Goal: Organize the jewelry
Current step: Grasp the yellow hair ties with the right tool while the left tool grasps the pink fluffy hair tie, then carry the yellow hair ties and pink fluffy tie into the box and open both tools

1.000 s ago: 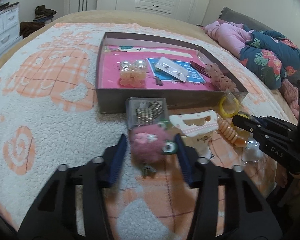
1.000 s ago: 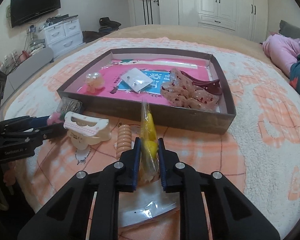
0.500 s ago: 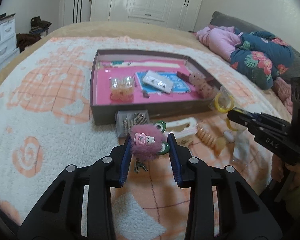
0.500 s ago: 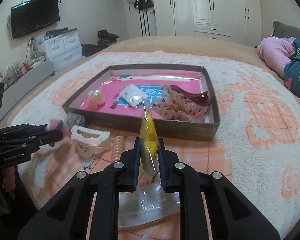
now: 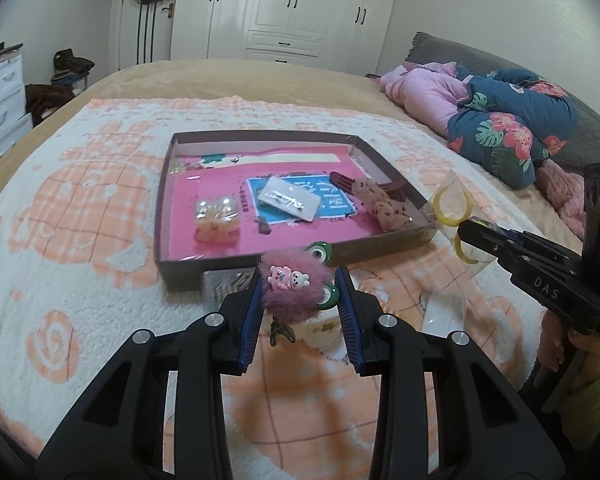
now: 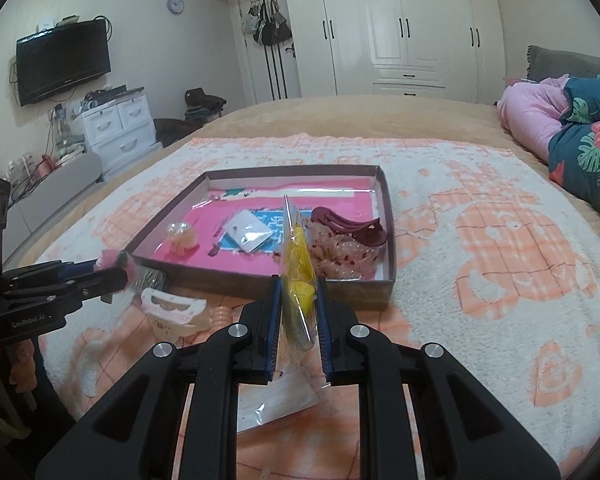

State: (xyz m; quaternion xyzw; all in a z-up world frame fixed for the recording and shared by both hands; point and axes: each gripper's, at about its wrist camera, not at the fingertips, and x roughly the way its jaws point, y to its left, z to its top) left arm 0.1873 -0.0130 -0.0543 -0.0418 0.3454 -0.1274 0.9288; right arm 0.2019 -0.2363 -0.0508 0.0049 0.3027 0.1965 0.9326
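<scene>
Left gripper (image 5: 300, 298): clamped on pink fluffy hair clip (image 5: 294, 294), raised just before the box (image 5: 400, 240).
Right gripper (image 6: 298, 312): pinching clear bag of yellow rings (image 6: 298, 264).
Handling: both light; fluff soft, compressible; bag slippery, limp.
Hold: clip's body; bag low.

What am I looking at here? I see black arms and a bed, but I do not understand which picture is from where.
There is no robot. A person holds a two-finger tool in each hand, and each tool carries a camera looking along its fingers. One picture is from the left tool, the other from the right tool. Each tool also shows at the edge of the other's picture. The left tool grips a pink fluffy hair clip. The right tool grips a clear bag with yellow rings. On the blanket lies a shallow box already holding hair clips and small jewelry packets. A white hair clip lies in front of it.
</scene>
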